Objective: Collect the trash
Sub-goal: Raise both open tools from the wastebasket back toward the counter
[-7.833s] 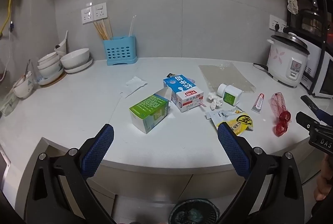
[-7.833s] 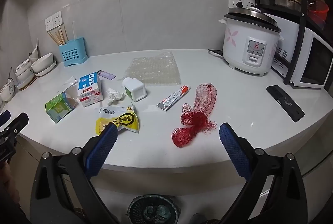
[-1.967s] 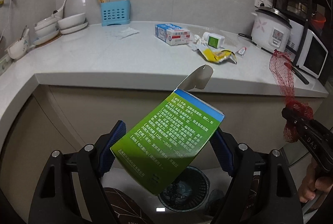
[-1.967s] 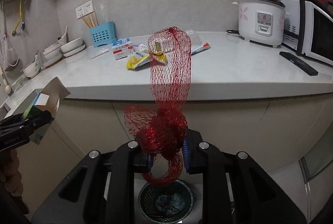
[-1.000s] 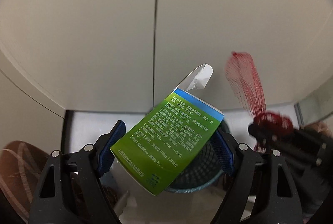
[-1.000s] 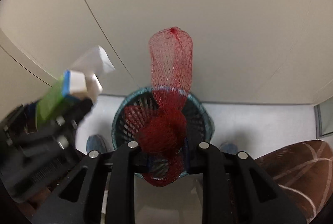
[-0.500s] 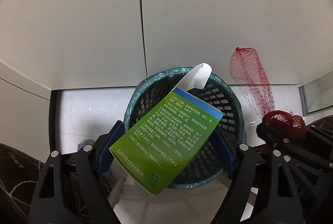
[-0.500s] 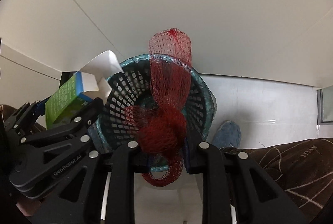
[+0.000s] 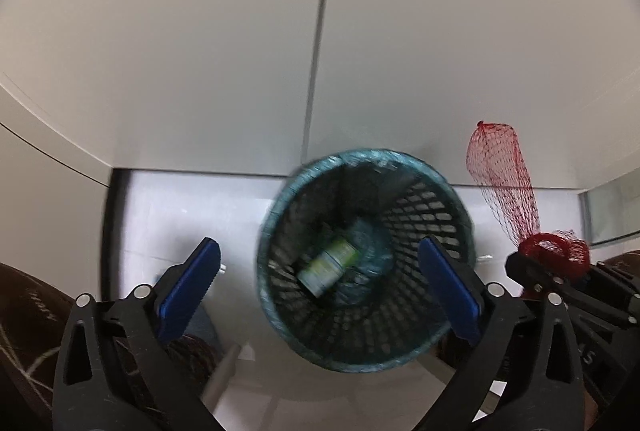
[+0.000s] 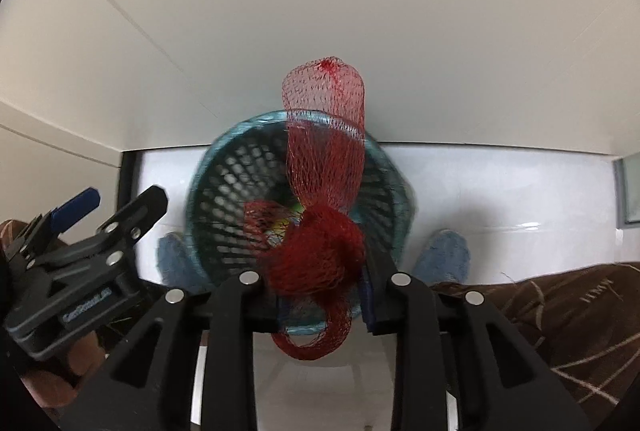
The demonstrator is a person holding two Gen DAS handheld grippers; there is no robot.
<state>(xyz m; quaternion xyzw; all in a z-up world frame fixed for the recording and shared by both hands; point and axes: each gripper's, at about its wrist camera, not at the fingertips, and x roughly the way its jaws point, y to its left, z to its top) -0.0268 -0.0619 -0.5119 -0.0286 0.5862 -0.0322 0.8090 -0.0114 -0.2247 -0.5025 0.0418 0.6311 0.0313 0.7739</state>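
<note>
Pale cabinet doors [image 9: 200, 51] behind a teal mesh bin [image 9: 400, 347] on the floor.
Left hand-held gripper [image 9: 320, 283], just opened wide, is empty; the green carton [image 9: 326, 265] lies in the bin. Right hand-held gripper [image 10: 324, 295], jaws easing apart, has the red net bag [image 10: 324, 151] bunched between them over the bin.

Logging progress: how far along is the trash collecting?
Done: the green box lies in the bin; the left gripper has just opened, empty. In hand: the red net sits between the right gripper jaws, just opening, above the bin. Left: dropping it.
</note>
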